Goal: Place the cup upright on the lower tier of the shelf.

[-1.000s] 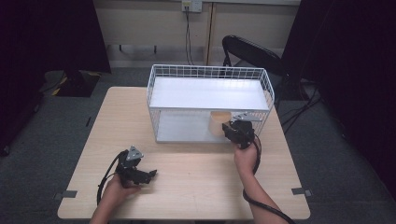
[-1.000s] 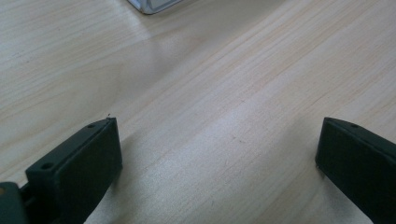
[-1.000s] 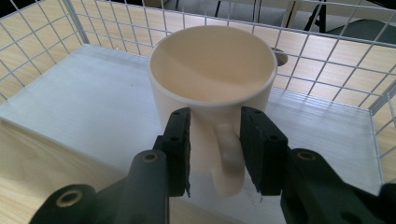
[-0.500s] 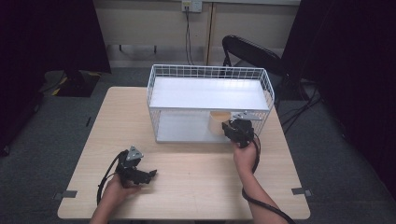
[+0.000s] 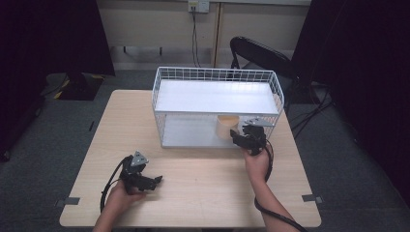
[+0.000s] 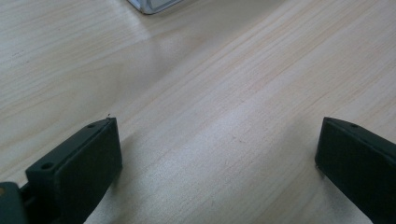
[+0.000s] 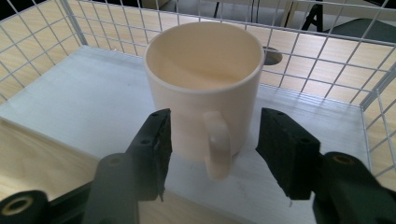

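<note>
The cream ceramic mug with a single handle [image 7: 204,88] stands upright on the white lower shelf [image 7: 84,102] of the white wire rack [image 5: 217,104], its handle turned toward the right gripper [image 7: 212,135]. The mug sits directly ahead of that gripper. The right gripper's two black jaws are spread, one on each side of the handle; gaps show between the pads and the handle, and contact with the mug body cannot be confirmed. In the high view the mug [image 5: 227,126] sits at the right end of the lower shelf, with the right gripper [image 5: 241,137] at the shelf's front edge, held by the person's right hand [image 5: 257,162].

The left gripper [image 5: 153,181] lies low over the light wooden table [image 5: 208,188], well apart from the rack and nearer the person, held by the left hand [image 5: 123,193]. In the left gripper view its jaws stand wide apart over bare wood grain, gripping nothing; a corner of the rack base [image 6: 152,4] shows ahead of them
</note>
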`<state>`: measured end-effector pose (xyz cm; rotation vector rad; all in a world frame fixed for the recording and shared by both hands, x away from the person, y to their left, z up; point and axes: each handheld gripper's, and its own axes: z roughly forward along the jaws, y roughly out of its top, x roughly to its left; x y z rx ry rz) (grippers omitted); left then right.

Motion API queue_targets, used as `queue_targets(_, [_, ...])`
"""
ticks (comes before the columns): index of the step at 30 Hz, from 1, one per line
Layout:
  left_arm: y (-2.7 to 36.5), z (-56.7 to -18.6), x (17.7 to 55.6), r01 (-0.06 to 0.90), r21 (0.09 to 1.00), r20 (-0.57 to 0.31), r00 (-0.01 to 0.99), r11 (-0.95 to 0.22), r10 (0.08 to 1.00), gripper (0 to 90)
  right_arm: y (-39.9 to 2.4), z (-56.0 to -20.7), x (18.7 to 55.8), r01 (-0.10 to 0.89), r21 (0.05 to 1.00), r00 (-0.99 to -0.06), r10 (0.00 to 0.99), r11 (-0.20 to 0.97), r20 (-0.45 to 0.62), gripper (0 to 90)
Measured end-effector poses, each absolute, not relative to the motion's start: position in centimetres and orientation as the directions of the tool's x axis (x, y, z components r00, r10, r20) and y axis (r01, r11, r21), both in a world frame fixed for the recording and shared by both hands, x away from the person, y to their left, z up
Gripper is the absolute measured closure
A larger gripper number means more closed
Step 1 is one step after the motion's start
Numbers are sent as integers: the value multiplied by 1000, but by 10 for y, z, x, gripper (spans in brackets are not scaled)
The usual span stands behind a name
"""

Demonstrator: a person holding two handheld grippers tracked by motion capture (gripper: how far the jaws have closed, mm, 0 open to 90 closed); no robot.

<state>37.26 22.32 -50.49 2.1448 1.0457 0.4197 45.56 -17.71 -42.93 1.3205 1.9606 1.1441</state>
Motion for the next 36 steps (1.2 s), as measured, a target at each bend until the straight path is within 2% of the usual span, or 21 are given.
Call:
queue_targets(8, [223,-505,373,556,714,-15,621,-426,784,0,-180,-427,450,482,856,-423,905,186,42,232])
queue_targets(12, [223,-505,372,556,715,-16,619,-424,785,0,-182,-426,446,487,853,-438,897,185,56,192])
queue_targets(21, [223,-505,372,556,715,-17,619,-424,785,0,-190,-424,434,493,849,-467,882,191,72,153])
queue_targets(36, [223,-505,372,556,715,-17,619,-423,785,0,-203,-433,411,480,840,-543,838,253,57,148])
